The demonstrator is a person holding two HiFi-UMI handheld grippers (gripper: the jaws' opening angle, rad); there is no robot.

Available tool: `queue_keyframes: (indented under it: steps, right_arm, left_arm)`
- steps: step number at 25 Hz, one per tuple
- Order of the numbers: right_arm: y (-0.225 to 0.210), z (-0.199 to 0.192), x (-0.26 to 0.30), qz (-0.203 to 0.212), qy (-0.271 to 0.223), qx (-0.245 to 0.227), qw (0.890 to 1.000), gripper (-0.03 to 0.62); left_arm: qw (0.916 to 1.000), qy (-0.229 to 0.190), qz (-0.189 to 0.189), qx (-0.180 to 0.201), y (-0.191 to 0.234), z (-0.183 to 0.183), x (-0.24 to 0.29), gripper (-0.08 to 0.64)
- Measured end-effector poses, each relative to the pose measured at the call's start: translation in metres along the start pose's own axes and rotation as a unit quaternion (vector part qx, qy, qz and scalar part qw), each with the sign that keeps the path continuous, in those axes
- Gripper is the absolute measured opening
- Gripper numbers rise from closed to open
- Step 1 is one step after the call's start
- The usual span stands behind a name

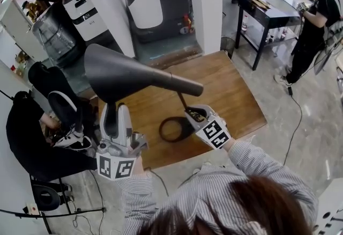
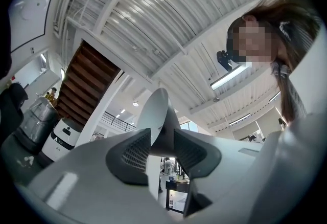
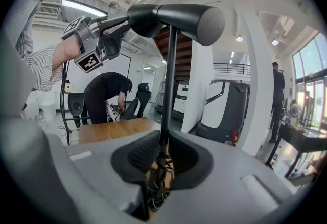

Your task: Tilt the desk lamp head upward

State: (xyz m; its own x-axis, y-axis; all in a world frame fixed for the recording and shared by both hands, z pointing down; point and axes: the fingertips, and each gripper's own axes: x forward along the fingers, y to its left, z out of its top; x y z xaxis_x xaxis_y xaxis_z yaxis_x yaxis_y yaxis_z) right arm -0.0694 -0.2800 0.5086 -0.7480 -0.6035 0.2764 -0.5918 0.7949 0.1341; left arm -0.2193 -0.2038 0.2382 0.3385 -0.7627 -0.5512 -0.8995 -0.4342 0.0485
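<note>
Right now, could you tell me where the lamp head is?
In the head view the lamp head sits left of centre above the wooden table, its wide rim between the left gripper's jaws.

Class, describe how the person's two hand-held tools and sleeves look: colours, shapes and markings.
The left tool and the right tool have light grey, smooth-moulded bodies with dark ribbed pads. Each carries a white cube printed with black square markers. The person's sleeves are white with fine dark stripes.

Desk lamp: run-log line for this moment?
left hand-held gripper: open, lamp head rim between jaws | right hand-held gripper: shut on lamp stem | base on table
</note>
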Motion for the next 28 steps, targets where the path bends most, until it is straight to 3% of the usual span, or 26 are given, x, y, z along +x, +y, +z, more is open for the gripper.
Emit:
queue_keyframes:
  steps: [5,9,14,19,23,28]
  right_arm:
    - [-0.001,0.005,-0.011,-0.006,-0.016,0.006,1.0,0.051]
    - [0.005,0.008,-0.023,0.0,-0.024,0.016,1.0,0.051]
    - [0.008,0.016,-0.037,-0.001,-0.043,0.032,0.999,0.051]
    - [0.015,0.045,-0.055,0.002,-0.08,0.049,0.996,0.049]
    - [0.021,0.055,-0.062,0.004,-0.094,0.053,0.994,0.035]
    - [0.018,0.046,-0.065,0.0,-0.085,0.071,0.994,0.002]
  left_arm:
    - [0.9998,0.008,0.009,-0.018,0.006,-0.011,-0.009,0.138]
    - [0.995,0.043,0.015,-0.089,0.003,-0.052,-0.021,0.138]
    - [0.977,0.14,0.019,-0.16,-0.023,-0.132,-0.043,0.118]
    - [0.9534,0.213,-0.009,-0.213,-0.062,-0.187,-0.05,0.106]
    - [0.945,0.252,-0.029,-0.206,-0.084,-0.211,-0.053,0.084]
    - [0.94,0.298,-0.017,-0.165,-0.097,-0.23,-0.059,0.054]
